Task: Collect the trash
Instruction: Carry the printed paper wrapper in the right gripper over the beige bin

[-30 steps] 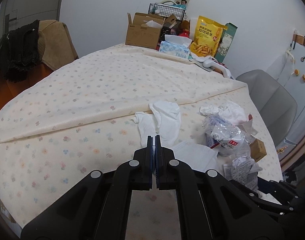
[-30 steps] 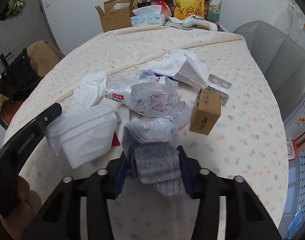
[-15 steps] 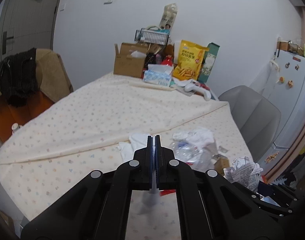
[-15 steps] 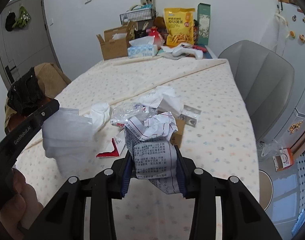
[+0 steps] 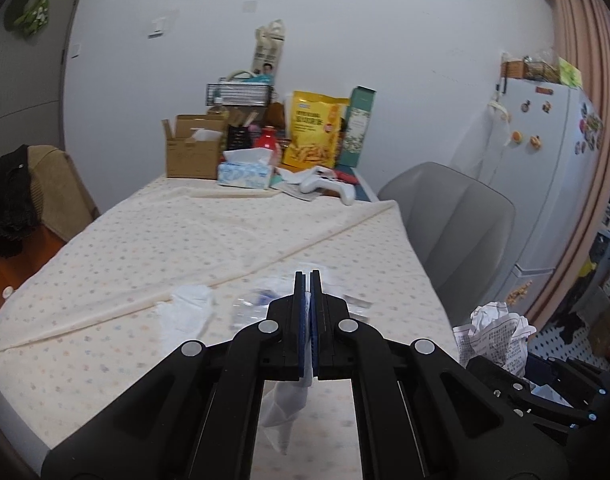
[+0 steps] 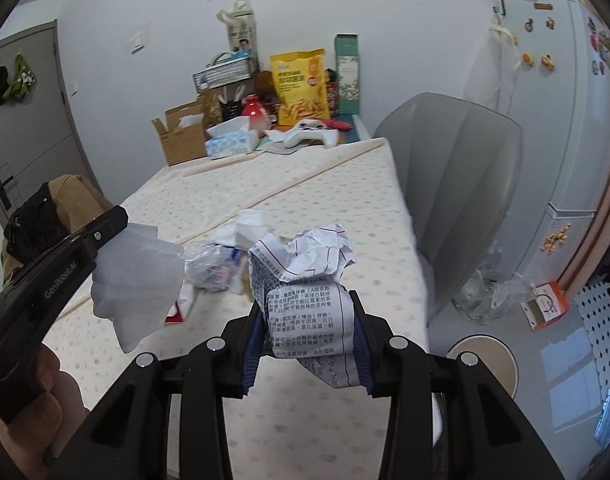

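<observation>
My left gripper is shut on a white face mask that hangs below the jaws, lifted above the table; the mask also shows in the right wrist view. My right gripper is shut on a crumpled printed paper, also seen in the left wrist view. Still on the floral tablecloth lie a white tissue, a crumpled clear plastic wrapper and more white tissue.
At the table's far end stand a cardboard box, a tissue box, a yellow snack bag and a white game controller. A grey chair is at the right, a fridge beyond it. Trash lies on the floor.
Both grippers have risen and pulled back from the table, each carrying its piece: the mask in the left, the crumpled paper in the right.
</observation>
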Action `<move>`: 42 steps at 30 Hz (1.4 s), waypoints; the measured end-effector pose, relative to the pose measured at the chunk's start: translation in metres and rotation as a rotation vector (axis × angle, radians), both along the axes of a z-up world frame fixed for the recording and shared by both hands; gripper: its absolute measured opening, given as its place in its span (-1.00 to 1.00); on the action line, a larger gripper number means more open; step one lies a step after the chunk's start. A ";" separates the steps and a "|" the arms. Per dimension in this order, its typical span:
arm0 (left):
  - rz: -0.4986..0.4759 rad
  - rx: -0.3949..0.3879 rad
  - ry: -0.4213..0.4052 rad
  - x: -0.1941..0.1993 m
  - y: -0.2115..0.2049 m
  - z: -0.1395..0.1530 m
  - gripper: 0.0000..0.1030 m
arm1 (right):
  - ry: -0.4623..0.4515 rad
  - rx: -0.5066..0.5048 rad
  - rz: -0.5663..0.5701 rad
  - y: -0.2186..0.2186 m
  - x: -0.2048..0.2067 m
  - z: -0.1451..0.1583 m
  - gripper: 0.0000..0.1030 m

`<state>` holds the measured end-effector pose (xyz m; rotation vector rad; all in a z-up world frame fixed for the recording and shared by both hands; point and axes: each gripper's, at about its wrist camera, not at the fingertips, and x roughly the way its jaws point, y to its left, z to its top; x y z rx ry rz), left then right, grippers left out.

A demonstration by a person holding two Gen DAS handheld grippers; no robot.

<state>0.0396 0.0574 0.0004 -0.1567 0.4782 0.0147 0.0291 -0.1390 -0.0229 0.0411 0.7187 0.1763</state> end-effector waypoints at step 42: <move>-0.483 0.127 0.157 0.089 -0.304 -0.053 -0.94 | 0.101 0.083 -0.489 -0.272 0.012 -0.057 -0.21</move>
